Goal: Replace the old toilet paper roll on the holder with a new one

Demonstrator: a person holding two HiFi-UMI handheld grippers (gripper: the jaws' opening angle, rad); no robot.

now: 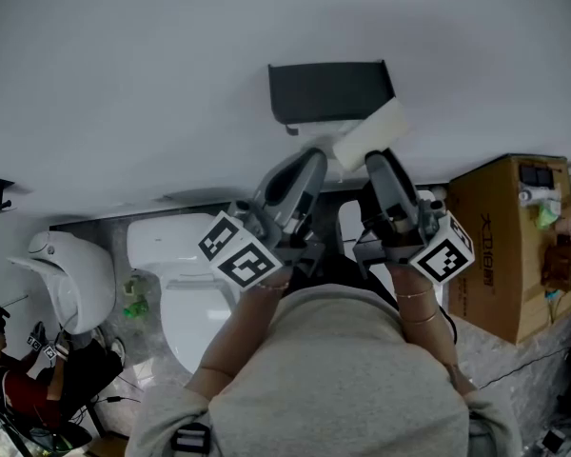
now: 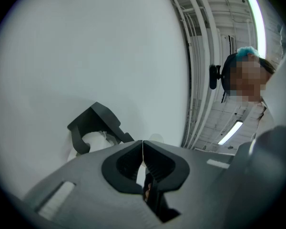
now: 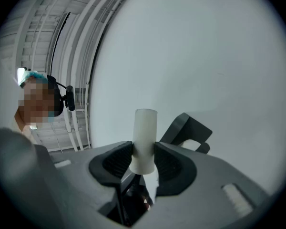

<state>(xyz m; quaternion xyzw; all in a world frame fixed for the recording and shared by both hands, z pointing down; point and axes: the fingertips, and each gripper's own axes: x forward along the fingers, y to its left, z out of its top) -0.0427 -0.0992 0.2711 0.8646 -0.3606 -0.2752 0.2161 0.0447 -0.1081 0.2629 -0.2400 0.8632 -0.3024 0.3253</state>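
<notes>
A black paper holder [image 1: 331, 93] is fixed to the white wall, and some white paper [image 2: 96, 140] shows inside its hood. Just below it my right gripper [image 1: 379, 163] is shut on a slim white roll tube [image 1: 369, 133]. In the right gripper view that tube [image 3: 144, 140] stands upright between the pads, with the holder [image 3: 187, 128] behind it to the right. My left gripper [image 1: 311, 165] is beside it on the left, under the holder. Its jaws meet in the left gripper view [image 2: 142, 149] with nothing seen between them; the holder [image 2: 93, 123] lies up and left of them.
A white toilet [image 1: 183, 288] stands below the grippers, with a second white fixture [image 1: 68, 276] to the left. A cardboard box [image 1: 495, 246] with items on it sits at the right. A person [image 1: 19, 374] crouches at the lower left.
</notes>
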